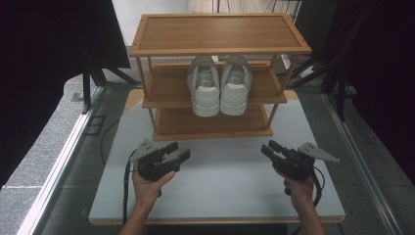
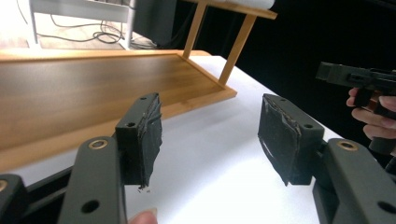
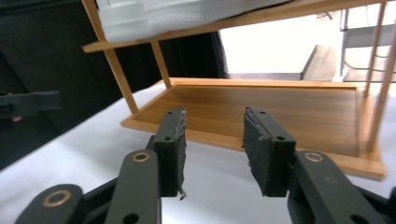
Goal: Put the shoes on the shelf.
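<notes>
The white shoes [image 1: 219, 85] stand as a pair on the middle shelf of the wooden rack [image 1: 220, 32], toes toward the person. They look light, with soft uppers; the firm heel or sole edge seems the safest place. The left gripper [image 1: 177, 152] and right gripper [image 1: 268, 147] hang empty above the table [image 1: 220, 191], jaws apart.

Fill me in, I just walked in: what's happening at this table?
A person holds a left gripper and a right gripper, both open and empty, over the white table. They face a wooden shoe rack, where a pair of white sneakers sits on the middle shelf. Nothing is being touched.
</notes>
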`<action>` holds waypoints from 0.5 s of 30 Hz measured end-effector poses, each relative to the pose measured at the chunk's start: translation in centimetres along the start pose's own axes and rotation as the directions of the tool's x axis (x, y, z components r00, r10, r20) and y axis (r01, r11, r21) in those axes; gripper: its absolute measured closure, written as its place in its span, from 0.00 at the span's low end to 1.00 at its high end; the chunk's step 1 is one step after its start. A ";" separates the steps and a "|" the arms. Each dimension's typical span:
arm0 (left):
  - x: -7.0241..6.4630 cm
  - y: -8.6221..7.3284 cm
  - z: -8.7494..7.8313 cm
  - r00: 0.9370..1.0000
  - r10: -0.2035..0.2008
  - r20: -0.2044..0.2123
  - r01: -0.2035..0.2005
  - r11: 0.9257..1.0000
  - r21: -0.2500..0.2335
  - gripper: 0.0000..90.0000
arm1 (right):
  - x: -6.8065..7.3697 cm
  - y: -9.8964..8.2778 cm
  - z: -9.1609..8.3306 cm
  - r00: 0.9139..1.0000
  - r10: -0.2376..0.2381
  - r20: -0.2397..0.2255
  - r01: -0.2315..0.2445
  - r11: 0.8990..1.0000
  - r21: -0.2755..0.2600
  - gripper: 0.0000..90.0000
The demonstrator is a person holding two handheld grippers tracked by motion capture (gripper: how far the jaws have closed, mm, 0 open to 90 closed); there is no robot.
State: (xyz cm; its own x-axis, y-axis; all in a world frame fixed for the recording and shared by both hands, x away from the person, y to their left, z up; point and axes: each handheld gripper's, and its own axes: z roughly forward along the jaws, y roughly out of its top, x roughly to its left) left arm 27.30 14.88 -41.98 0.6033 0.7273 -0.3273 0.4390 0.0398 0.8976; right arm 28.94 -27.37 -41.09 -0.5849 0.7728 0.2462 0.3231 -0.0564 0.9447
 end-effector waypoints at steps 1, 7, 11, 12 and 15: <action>0.0 0.0 0.0 1.000 0.000 0.000 0.000 1.000 0.000 0.44 | 0.0 0.0 0.0 1.000 0.000 0.000 0.000 1.000 0.000 0.64; 0.7 -0.8 -0.3 1.000 -0.015 -0.010 0.015 1.000 0.014 0.43 | -0.8 -1.0 0.0 0.999 0.013 0.029 -0.013 1.000 0.016 0.61; 0.8 -1.1 -0.3 1.000 -0.014 -0.010 0.015 1.000 0.022 0.42 | -0.4 -1.1 -0.1 0.999 -0.007 0.039 0.007 1.000 0.007 0.52; 0.8 -1.2 -0.1 1.000 -0.013 -0.011 0.013 1.000 0.028 0.41 | -0.4 -1.1 -0.2 0.999 -0.019 0.046 0.019 1.000 0.008 0.50; 0.9 -1.4 0.1 1.000 0.000 -0.026 0.001 0.999 0.049 0.40 | -0.6 -1.3 -0.2 0.997 -0.028 0.069 0.026 0.999 0.020 0.47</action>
